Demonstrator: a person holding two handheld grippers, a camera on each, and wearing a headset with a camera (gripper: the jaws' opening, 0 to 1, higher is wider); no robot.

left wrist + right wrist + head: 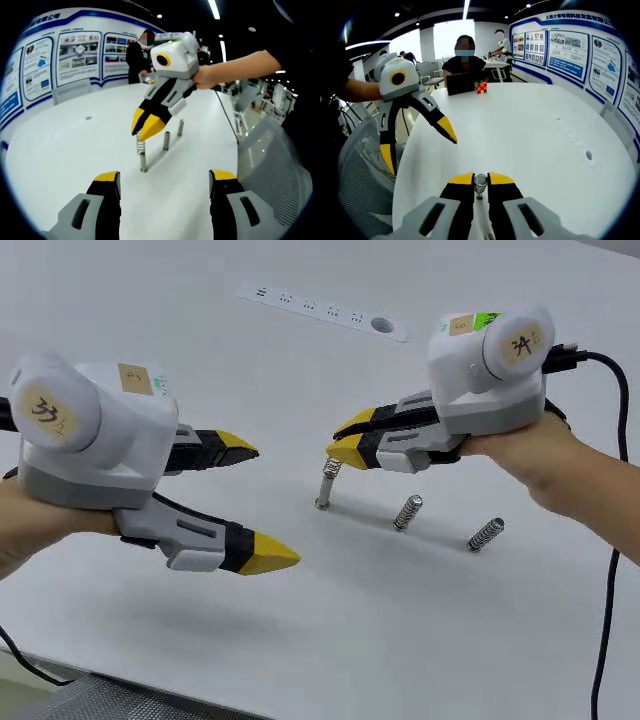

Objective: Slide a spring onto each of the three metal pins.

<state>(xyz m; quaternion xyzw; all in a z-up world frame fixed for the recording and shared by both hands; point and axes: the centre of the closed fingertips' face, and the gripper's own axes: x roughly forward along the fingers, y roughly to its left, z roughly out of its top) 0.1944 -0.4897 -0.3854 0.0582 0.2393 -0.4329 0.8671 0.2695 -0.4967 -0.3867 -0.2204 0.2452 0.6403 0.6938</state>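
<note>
The middle pin (407, 512) and end pin (485, 533) already carry springs. The right gripper (345, 443), jaws pinched on the last spring (331, 468), holds it over the top of the third pin (323, 495), which stands on the surface (400, 640). The left gripper (270, 502) hangs wide open, empty.

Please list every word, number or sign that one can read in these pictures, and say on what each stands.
"33", handwritten, then an unclear mark: round label on the left gripper.
"34", handwritten, then an unclear mark: round label on the right gripper, shut on a spring.
Tan stickers on both grippers: blurred, unreadable.
Wall posters: text too small to read.
</note>
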